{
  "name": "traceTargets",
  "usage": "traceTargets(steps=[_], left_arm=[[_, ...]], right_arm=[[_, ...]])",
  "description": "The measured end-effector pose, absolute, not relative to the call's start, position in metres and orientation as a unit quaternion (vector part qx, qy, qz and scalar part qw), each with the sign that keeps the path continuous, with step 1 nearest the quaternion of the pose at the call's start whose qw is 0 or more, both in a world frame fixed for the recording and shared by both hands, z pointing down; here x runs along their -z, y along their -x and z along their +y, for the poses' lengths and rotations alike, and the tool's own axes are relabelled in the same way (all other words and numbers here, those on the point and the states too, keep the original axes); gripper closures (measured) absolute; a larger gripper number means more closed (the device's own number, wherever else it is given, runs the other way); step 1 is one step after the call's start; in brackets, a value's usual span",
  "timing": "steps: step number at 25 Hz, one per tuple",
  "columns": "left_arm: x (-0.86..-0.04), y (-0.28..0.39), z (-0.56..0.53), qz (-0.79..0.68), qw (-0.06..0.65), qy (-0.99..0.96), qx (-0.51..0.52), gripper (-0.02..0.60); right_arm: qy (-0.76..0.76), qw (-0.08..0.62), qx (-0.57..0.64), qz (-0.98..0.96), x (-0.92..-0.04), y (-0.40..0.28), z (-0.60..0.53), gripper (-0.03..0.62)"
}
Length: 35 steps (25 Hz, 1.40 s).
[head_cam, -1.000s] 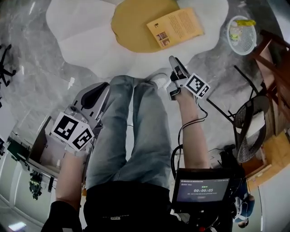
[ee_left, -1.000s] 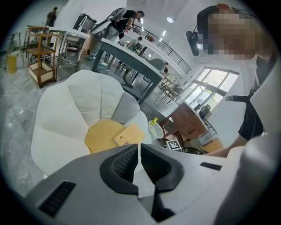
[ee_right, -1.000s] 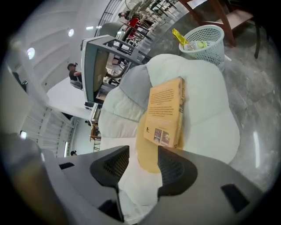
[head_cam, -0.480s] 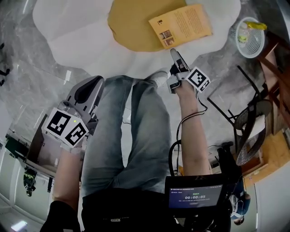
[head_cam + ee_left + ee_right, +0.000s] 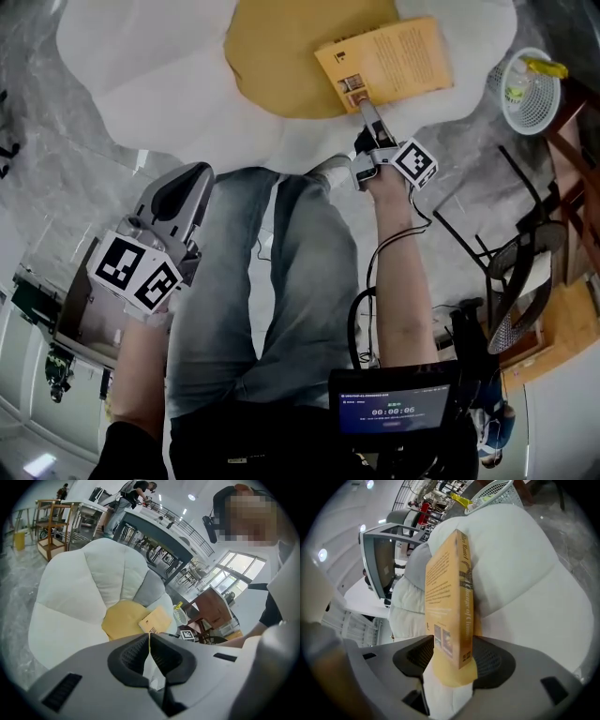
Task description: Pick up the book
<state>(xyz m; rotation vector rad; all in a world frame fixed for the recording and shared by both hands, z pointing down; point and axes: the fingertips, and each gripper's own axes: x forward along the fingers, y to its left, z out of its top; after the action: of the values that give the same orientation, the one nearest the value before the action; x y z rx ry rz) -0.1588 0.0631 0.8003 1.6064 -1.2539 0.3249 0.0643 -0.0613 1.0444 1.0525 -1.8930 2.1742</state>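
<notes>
Closest in, a small screen [image 5: 394, 410] sat at the person's waist, and jean-clad legs [image 5: 272, 272] stretched toward the flower-shaped cushion [image 5: 159, 66] on the grey marble floor [image 5: 56, 178]. The left gripper [image 5: 185, 183] hung just short of the cushion's near edge, its fingers [image 5: 133, 651] pressed together with nothing between them. The right gripper [image 5: 367, 105] reached over the cushion's near rim. Its fingers [image 5: 415, 656] stood wide, having just been opening, and straddled the near corner of the book [image 5: 389, 61] without clamping it. The orange book lay flat on the cushion, half on its yellow centre [image 5: 272, 56] and half on the white petal beside it. A white mesh basket [image 5: 530, 89] stood on the floor just past the cushion's far-right petal.
</notes>
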Motion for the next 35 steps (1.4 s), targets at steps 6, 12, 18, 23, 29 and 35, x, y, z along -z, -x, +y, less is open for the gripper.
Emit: traceTargets(steps=[6, 12, 18, 23, 29, 35], left_arm=[[-0.817, 0.156, 0.071, -0.522, 0.518, -0.661, -0.145, 0.566], [-0.818, 0.162, 0.074, -0.532, 0.511, -0.661, -0.140, 0.566], [-0.819, 0.166, 0.071, -0.535, 0.500, -0.668, -0.136, 0.566], [-0.812, 0.168, 0.070, -0.534, 0.498, -0.671, -0.128, 0.566], [-0.798, 0.162, 0.080, -0.524, 0.509, -0.672, -0.125, 0.566], [-0.770, 0.164, 0.086, -0.513, 0.511, -0.679, -0.121, 0.566]], right_arm=[[-0.350, 0.024, -0.701, -0.621, -1.064, -0.070, -0.072, 0.336], [-0.335, -0.012, -0.710, -0.620, -1.057, -0.058, -0.082, 0.336], [-0.334, -0.032, -0.720, -0.608, -1.059, -0.059, -0.082, 0.338], [-0.323, -0.040, -0.705, -0.630, -1.040, -0.060, -0.079, 0.407], [-0.335, -0.020, -0.698, -0.633, -1.009, -0.070, -0.069, 0.427], [-0.339, 0.049, -0.689, -0.639, -0.977, -0.077, -0.036, 0.430]])
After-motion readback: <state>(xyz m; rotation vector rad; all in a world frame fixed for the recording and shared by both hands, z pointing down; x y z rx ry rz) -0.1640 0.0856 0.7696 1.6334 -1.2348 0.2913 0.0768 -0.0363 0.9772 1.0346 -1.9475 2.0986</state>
